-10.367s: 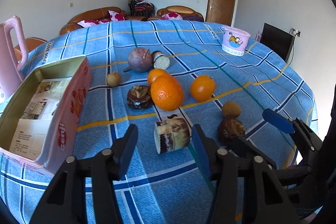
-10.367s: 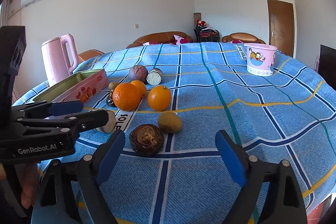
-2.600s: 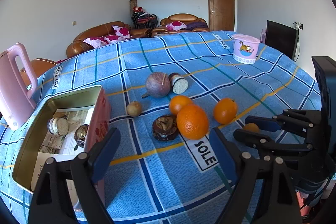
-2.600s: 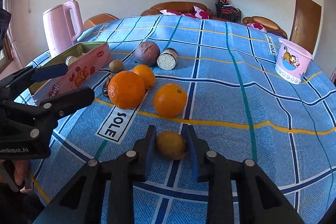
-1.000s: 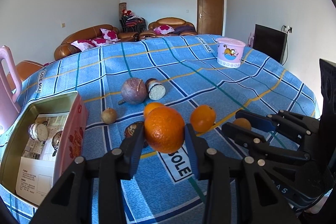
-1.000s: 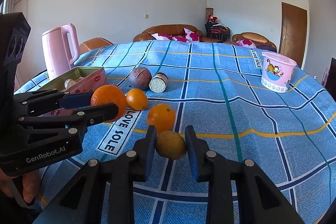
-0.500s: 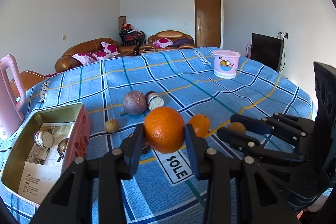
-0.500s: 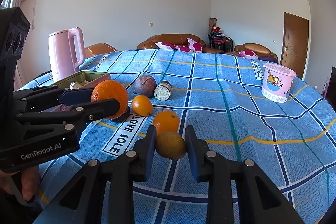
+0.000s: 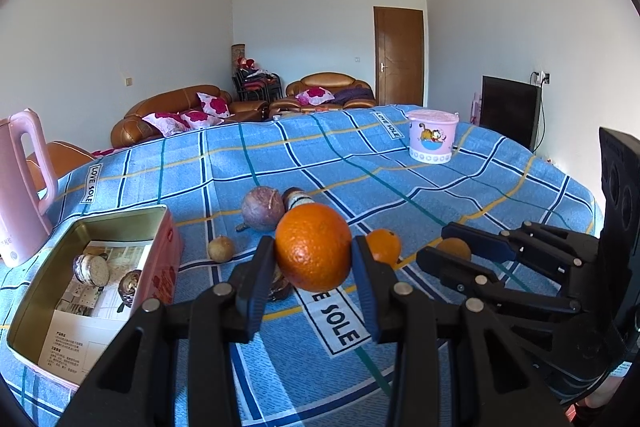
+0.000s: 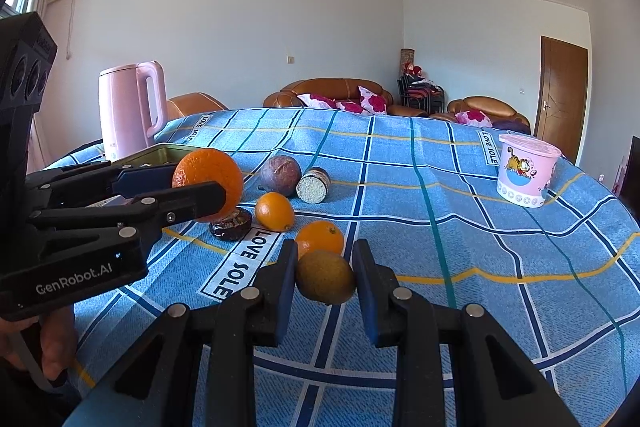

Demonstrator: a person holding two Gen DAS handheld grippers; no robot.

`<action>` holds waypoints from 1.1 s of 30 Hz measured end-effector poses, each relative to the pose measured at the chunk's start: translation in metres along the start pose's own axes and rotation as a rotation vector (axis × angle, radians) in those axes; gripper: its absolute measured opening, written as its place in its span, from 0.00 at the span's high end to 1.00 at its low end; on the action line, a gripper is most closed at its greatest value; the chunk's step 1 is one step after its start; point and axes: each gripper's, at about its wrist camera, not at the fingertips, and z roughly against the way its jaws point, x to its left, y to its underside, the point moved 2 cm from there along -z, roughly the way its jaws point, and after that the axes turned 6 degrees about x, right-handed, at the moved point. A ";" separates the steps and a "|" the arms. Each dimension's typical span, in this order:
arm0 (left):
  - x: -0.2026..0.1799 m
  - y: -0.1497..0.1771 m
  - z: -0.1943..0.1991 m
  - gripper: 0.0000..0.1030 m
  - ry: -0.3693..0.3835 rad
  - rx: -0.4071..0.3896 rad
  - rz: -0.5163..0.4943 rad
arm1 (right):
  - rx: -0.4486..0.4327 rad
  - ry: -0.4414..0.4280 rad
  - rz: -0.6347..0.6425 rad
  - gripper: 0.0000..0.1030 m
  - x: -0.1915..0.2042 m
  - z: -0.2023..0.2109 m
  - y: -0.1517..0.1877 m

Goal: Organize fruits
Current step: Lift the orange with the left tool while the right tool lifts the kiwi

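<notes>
With both fruits now lifted clear of the blue cloth (image 9: pixel 304 155); left gripper (image 9: pixel 313 267) pinching the big orange (image 9: pixel 313 247), raised off the cloth since a second ago, just right of the open tin (image 9: pixel 120 217); right gripper (image 10: pixel 325 277) clamped on the brownish-green fruit (image 10: pixel 325 277), farther right of the tin; likely next: carry to the tin, beside two pieces already inside; two small oranges, a purple fruit and others remaining outside it.
</notes>
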 end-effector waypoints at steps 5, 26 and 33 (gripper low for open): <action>0.001 0.000 0.003 0.61 -0.001 -0.014 0.007 | -0.017 0.000 0.006 0.71 0.001 0.002 0.000; 0.003 0.002 0.013 0.61 -0.004 -0.078 0.012 | -0.092 0.000 0.038 0.71 0.006 0.012 0.004; 0.003 0.002 0.017 0.61 -0.003 -0.099 0.014 | -0.109 -0.004 0.042 0.71 0.006 0.014 0.004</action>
